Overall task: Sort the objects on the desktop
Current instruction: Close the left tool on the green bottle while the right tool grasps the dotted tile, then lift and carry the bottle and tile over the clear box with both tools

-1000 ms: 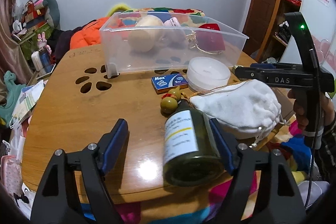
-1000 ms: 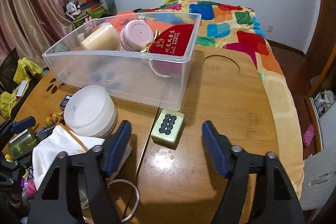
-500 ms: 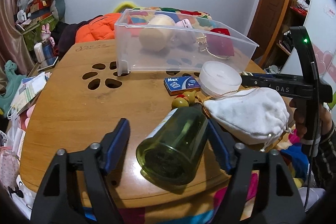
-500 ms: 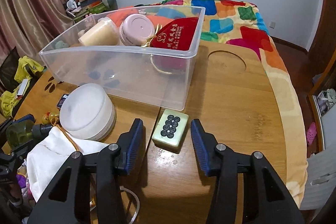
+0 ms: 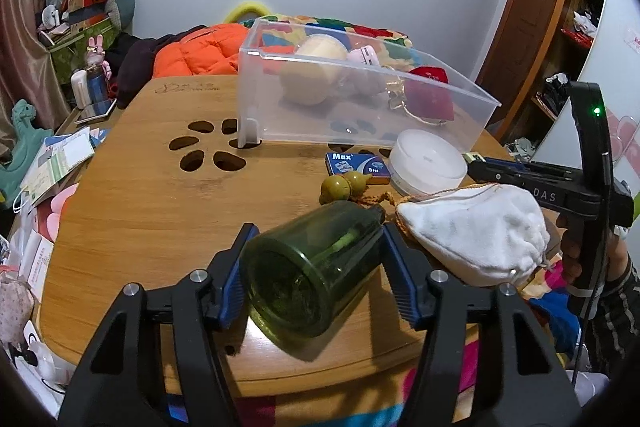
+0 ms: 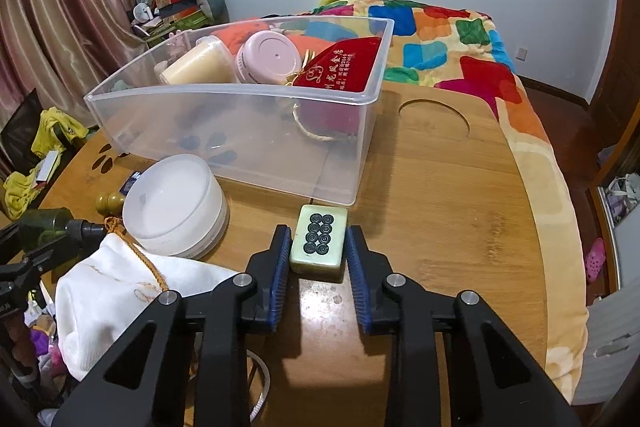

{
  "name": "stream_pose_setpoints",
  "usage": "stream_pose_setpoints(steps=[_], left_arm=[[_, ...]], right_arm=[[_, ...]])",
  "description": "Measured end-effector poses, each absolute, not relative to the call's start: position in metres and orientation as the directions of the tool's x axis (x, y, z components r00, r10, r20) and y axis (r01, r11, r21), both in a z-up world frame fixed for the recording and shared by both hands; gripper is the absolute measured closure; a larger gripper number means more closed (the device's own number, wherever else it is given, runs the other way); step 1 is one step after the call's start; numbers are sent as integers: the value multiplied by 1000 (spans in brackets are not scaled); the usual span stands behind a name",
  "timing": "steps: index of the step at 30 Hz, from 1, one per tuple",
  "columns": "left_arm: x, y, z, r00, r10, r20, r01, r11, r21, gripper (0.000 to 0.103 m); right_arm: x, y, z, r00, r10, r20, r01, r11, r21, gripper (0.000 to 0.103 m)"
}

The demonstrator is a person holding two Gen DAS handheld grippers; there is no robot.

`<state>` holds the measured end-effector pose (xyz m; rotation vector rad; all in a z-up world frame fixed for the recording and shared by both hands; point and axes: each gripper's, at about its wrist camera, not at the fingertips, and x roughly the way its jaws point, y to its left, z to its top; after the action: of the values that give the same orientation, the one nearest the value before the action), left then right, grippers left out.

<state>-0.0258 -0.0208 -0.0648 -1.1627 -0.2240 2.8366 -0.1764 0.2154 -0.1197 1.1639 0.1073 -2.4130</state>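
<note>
Both grippers' jaws were closing for lifts toward the clear plastic bin (image 6: 240, 131): the left gripper (image 5: 316, 271) clamped the green glass bottle (image 5: 312, 267) before it, the right gripper (image 6: 318, 259) pinched the pale mahjong tile (image 6: 319, 241) beside its near corner.

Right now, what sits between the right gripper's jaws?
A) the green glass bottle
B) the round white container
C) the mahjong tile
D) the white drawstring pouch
C: the mahjong tile with eight circles on its face lies on the wooden table between the right gripper jaws, which are closing on it.

Black tool (image 5: 316, 267) frames, blue ribbed pads (image 6: 280, 267), silver screws; striped sleeve (image 5: 616, 311).
</note>
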Motion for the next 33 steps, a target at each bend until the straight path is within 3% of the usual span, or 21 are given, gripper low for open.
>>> stream_pose_setpoints(steps=[15, 33], left_arm=[[-23, -16, -45, -741, 122, -661, -22, -987, -157, 44], [-29, -9, -23, -765, 127, -632, -48, -989, -140, 62]], right_arm=[[-157, 232, -108, -567, -387, -727, 430, -892, 140, 81], [-136, 237, -77, -598, -454, -661, 461, -869, 180, 81]])
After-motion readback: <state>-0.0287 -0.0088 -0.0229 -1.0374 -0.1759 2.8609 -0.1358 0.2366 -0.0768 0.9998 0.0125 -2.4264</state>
